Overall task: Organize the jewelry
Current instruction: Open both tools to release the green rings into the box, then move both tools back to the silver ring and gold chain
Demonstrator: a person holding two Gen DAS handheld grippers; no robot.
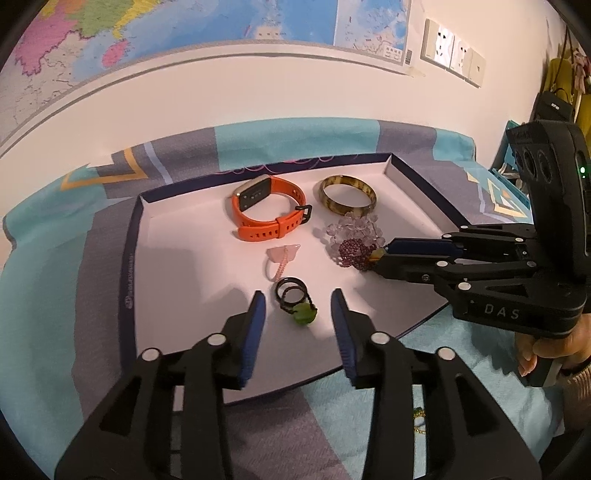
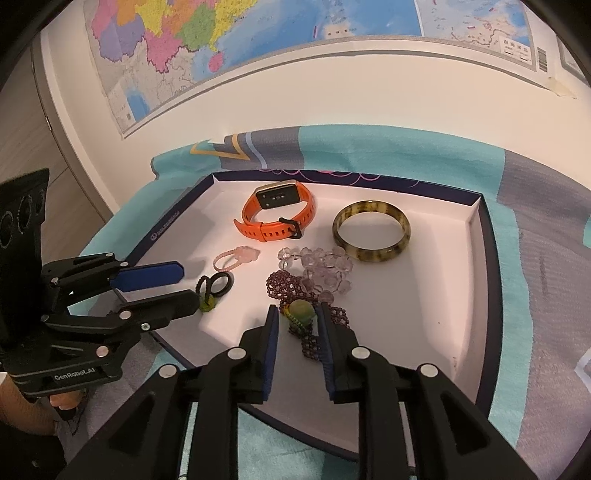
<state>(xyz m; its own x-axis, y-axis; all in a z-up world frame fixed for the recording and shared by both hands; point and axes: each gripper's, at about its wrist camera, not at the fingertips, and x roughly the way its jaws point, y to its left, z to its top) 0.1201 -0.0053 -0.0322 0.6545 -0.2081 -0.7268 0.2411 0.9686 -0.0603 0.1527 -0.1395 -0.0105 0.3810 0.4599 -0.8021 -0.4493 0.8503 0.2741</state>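
Left claw: spread; its two blue pads stand apart with nothing pressed between them. It hangs low over the near part of the tray.
Black ring with green stone: it lies on the tray floor in the gap between the left pads, touching neither of them.
Right claw: its pads stand a little apart, one on each side of a green bead; whether they press on it I cannot tell.
Green bead: a round green and yellow piece, lying at the near end of the dark purple beads.
Dark purple bead bracelet: small beads in a heap near the middle of the tray; one strand runs down between the right pads.
Clear bead bracelet: larger pale beads, touching the purple ones on their far side.
Orange watch: it stands on its strap edge at the far side of the tray, the buckle closed.
Brown bangle: mottled amber and brown, lying flat just to the right of the watch.
Pink ring: a thin pink band with a small ornament, between the watch and the black ring.
Tray: a shallow box lid, white inside with dark blue walls; all the jewelry lies in it.
Cloth: teal and grey, spread under the tray.
Wall map: a coloured map on the wall behind.
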